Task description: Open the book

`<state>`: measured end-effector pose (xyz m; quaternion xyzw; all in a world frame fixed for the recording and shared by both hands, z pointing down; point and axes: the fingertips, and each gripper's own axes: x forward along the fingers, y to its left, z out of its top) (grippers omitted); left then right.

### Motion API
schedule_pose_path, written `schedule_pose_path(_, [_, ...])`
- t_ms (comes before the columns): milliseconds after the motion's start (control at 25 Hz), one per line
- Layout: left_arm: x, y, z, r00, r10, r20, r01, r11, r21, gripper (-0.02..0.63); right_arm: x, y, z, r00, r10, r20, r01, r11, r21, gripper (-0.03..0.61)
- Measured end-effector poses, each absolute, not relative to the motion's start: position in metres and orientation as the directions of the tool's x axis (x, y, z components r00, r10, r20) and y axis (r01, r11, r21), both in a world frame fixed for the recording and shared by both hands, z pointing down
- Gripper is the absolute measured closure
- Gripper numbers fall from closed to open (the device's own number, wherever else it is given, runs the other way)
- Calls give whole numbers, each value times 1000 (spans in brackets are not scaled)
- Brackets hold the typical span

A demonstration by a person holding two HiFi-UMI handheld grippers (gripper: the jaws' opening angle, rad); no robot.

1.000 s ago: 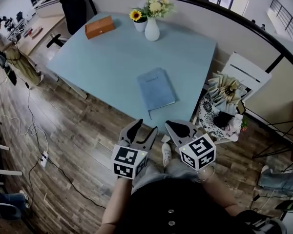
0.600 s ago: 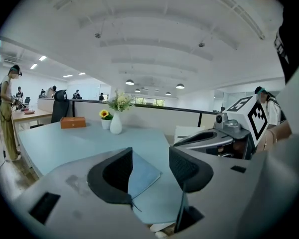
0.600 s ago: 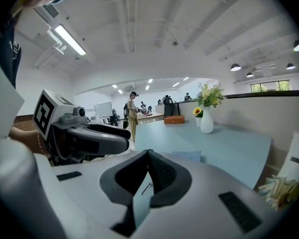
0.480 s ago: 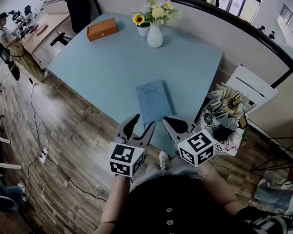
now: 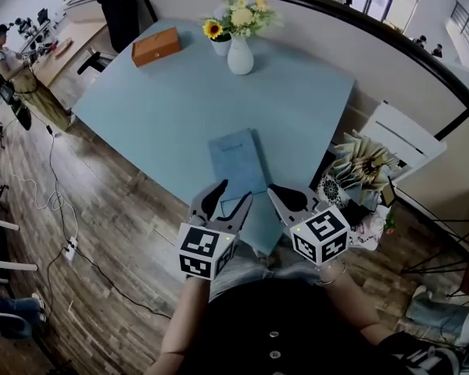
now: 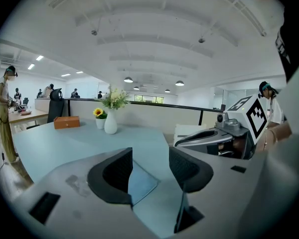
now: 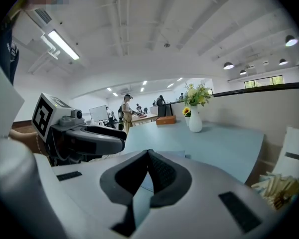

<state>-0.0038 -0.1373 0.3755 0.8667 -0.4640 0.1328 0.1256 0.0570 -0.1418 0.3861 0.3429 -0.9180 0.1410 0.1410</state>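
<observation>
Since a second ago both grippers have come forward from above the wooden floor (image 5: 117, 233). Their tips now reach over the near edge of the table (image 5: 164, 108).

The pale blue table is bare across most of its width, with wide room to the left of the book and beyond it. At the far end stand a brown box (image 5: 158, 45), a white vase (image 5: 240, 53) of flowers and a small sunflower pot (image 5: 217, 44), all well apart from the grippers. Off the right edge a white chair (image 5: 399, 127) and a heap of folded paper (image 5: 363, 158) crowd that side.

The left gripper (image 5: 234, 192) has its jaws moderately apart and holds nothing. The right gripper (image 5: 285, 199), just beside it, has its jaw tips pressed together, also with nothing between them.

The book (image 5: 238, 161) lies flat and closed close to the near edge. Its near end sits just under the left gripper's tips, and a corner shows through that gap in the left gripper view. Contact cannot be made out. The right gripper is just beside the book's right side.
</observation>
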Motion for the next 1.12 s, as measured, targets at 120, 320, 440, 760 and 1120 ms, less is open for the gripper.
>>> schedule_pose_path(120, [-2,-140,378,530,-767,362,-839,-537,90,403,60,-144,387,-727,-589,353,-669,723,-173,572])
schedule_pose_path(320, [9,-146,382,539,-753,377,-829,-553,83,403,68,-147,388,-723,-595,351,-674,718,-174,572])
schedule_pose_path(440, [16,-150,388,548,-736,398,-820,-567,81,403,76,-152,391,-712,-604,357,-687,704,-181,572])
schedule_pose_path(760, [28,-163,406,579,-670,465,-778,-624,70,403,84,-160,400,-689,-620,375,-715,666,-212,572])
schedule_pose_path(1120, [38,-178,417,637,-589,497,-711,-698,86,403,84,-170,415,-648,-642,410,-755,614,-232,572])
